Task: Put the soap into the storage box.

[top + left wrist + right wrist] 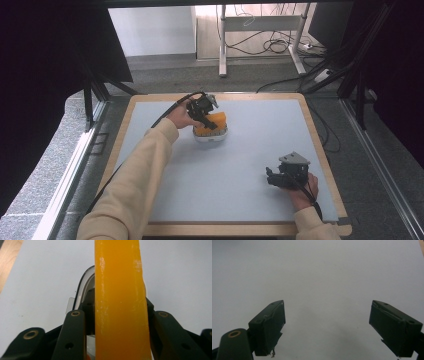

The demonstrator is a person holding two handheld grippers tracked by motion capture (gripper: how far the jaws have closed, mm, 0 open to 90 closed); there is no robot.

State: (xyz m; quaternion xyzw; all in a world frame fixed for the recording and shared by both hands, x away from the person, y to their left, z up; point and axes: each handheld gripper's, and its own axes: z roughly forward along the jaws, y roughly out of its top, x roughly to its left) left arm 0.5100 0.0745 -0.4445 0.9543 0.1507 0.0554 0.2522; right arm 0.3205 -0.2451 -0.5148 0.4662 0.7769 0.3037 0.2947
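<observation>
Grey floor, trailing cables and the legs of another desk are showing behind the wood-edged table (320,130) in the high view. On its pale mat, toward twelve o'clock, the left gripper (206,116) is reaching over an orange sponge-like block (216,123) that is sitting in or on a shallow white dish (210,137). Down at about four o'clock the right gripper (274,177) is hanging low over bare mat, well apart from the dish.

Looking along the left gripper's jaws, the orange block (120,305) is standing edge-on between them, and both jaws are pressing its sides, so the tongs are closed on it. The white dish rim (83,285) is curving out from behind the block at about ten o'clock.

Along the right gripper (327,327), the jaws are standing wide apart and holding nothing, with plain mat beyond.

My reading is that the block is being lifted out of, or set into, the dish (which of the two, I cannot tell). Doing it well probably means keeping the squeeze light, since the block looks soft, and moving straight up or down so the dish is not being dragged along.
</observation>
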